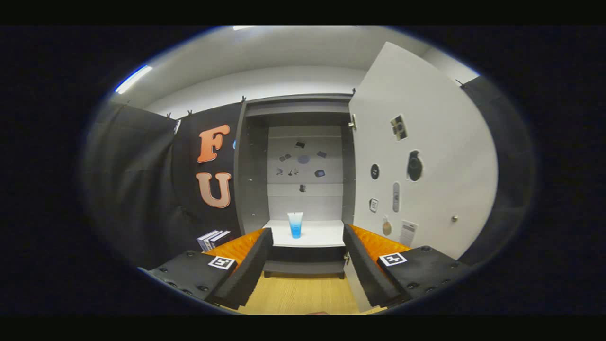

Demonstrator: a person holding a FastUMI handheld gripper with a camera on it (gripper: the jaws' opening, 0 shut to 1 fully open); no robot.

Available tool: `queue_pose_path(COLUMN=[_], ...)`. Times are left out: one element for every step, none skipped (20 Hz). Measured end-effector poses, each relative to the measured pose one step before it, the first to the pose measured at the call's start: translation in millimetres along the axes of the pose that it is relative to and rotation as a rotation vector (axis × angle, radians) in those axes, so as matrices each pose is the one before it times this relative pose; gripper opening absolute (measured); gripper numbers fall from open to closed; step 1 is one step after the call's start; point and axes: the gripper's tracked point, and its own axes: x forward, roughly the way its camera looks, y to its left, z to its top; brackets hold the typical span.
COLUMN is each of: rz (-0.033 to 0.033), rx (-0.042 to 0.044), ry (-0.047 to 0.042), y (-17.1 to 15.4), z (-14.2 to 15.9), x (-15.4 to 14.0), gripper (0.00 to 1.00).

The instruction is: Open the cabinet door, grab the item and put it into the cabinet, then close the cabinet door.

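A booth hung with black cloth walls (137, 189) under a pale ceiling holds a grey cabinet (251, 180) standing on a wooden floor (298, 293). The cabinet door (426, 156) is swung wide open to the right of the opening, its inner face dotted with small stickers and a little round knob (454, 218) near its far edge. Inside, the back panel (303, 166) also carries several small stickers. A blue-and-white cup (295, 225) stands upright on the white shelf (322, 234) inside the cabinet, towards the left of the shelf. The tongs (307, 265) are spread wide apart and hold nothing; the cup is well beyond them, seen in the gap between the two fingers. A few books (214, 239) lie on the floor just left of the cabinet, beside the left finger.
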Motion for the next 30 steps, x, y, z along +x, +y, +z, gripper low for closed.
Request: queue_pose_path(rz=[-0.01532,-0.01014,-0.01603,-0.02505,-0.02882,-0.03027,-0.02609,-0.02956,-0.03744,-0.03865,-0.03313,-0.02696,-0.02035,-0.01210,-0.00468,-0.00407,-0.00193,-0.00378,-0.00144,0.00169,-0.00143,0.00046,0.00085,0.00182,-0.00021,-0.00455,0.00106,0.00670,0.01141,-0.00294], rx=[0.00636,0.00297,-0.00298,-0.00419,-0.00343,0.00131,0.00198,0.00135,-0.00265,-0.00799,-0.01104,-0.01090,-0.00752,-0.00109,0.00410,0.00429,0.00378,0.00304,0.00221,0.00412,0.00900,0.01219,0.01420,0.01353,0.00746,0.00364,0.00061,0.00094,0.00243,-0.00311], ry=[-0.00839,-0.00721,-0.00610,-0.00786,-0.01128,-0.01322,-0.01366,-0.01116,-0.01188,-0.01239,-0.00938,-0.00769,-0.00173,0.00191,0.00356,0.00978,0.01302,0.01032,0.00988,0.00725,0.00827,0.01084,0.01051,0.01135,0.00906,0.00575,0.00573,0.00693,0.00641,0.00140], y=[-12.13,-10.93,-12.19,-15.39,-15.10,-14.42,-13.66,-14.02,-16.19,-17.17,-15.01,-11.75,-10.48,-7.75,-5.04,-4.41,-3.53,-5.20,-4.14,-1.77,-3.87,-3.32,-2.84,-3.07,-1.65,-2.95,0.10,3.78,3.53,0.46], z=[2.55,1.83,1.38,2.97,3.31,5.40,4.38,4.19,4.56,5.83,3.53,1.70,0.48,-0.57,-1.82,-3.76,-4.66,-4.01,-3.72,-3.83,-3.84,-3.27,-3.41,-4.01,-5.81,-3.55,-2.56,-2.13,-2.88,-0.84], x=[-15.27,-14.08,-14.35,-13.80,-12.54,-10.76,-10.69,-8.72,-6.88,-3.13,-1.59,1.32,3.66,5.41,6.99,7.61,8.70,9.63,9.18,9.93,8.46,7.20,5.96,5.70,5.30,3.78,4.43,3.23,0.72,3.54], gripper=[0.95,0.95,0.95,0.95,0.95,0.95,0.95,0.95,0.95,0.95,0.95,0.95,0.95,0.95,0.95,0.95,0.95,0.95,0.95,0.96,0.96,0.96,0.96,0.96,0.95,0.95,0.96,0.97,0.97,0.98])
